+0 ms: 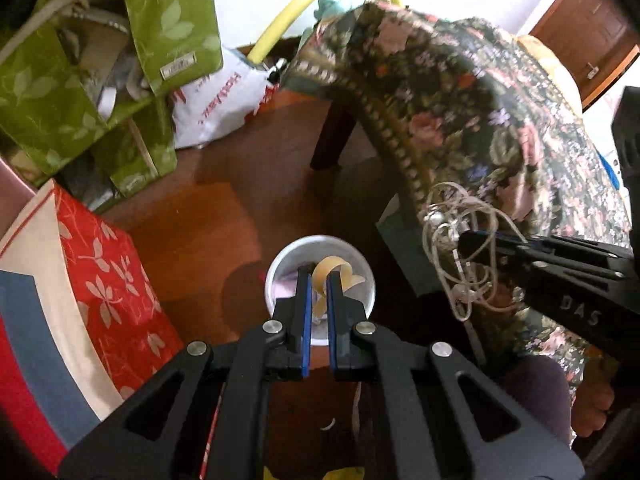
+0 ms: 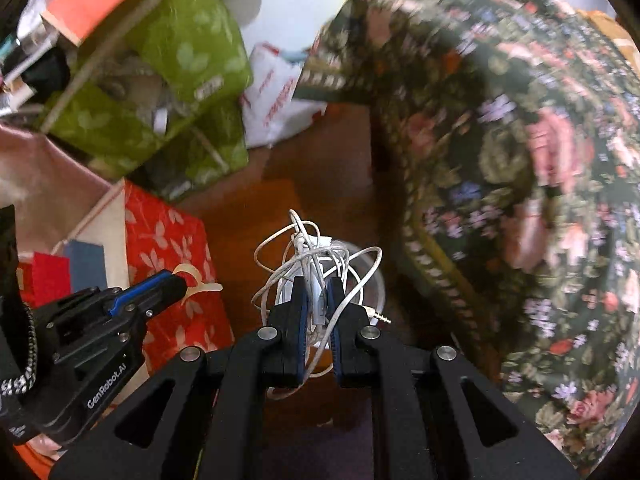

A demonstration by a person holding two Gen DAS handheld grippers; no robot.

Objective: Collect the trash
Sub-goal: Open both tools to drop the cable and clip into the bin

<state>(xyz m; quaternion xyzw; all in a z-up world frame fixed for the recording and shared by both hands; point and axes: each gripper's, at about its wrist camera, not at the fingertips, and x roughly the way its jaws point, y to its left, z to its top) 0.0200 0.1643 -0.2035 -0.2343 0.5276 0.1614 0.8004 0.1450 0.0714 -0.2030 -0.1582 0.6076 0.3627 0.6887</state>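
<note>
My left gripper (image 1: 319,280) is shut on a curled pale yellow strip (image 1: 334,270), held right above a small white bin (image 1: 362,266) that stands on the brown floor. In the right wrist view the same gripper (image 2: 184,278) shows at the left with the strip (image 2: 198,282) sticking out of its tip. My right gripper (image 2: 319,286) is shut on a tangle of white earphone cable (image 2: 308,258), its jack plug hanging out to the right; it hovers above the white bin (image 2: 378,280). The left wrist view has that gripper (image 1: 466,240) and the cable (image 1: 460,248) beside the bin.
A table under a dark floral cloth (image 1: 460,92) stands to the right, one dark leg (image 1: 334,136) on the floor. Green leaf-print bags (image 1: 80,80), a white plastic bag (image 1: 218,108) and a red patterned box (image 1: 104,288) crowd the left. A bare foot (image 1: 592,404) is at the lower right.
</note>
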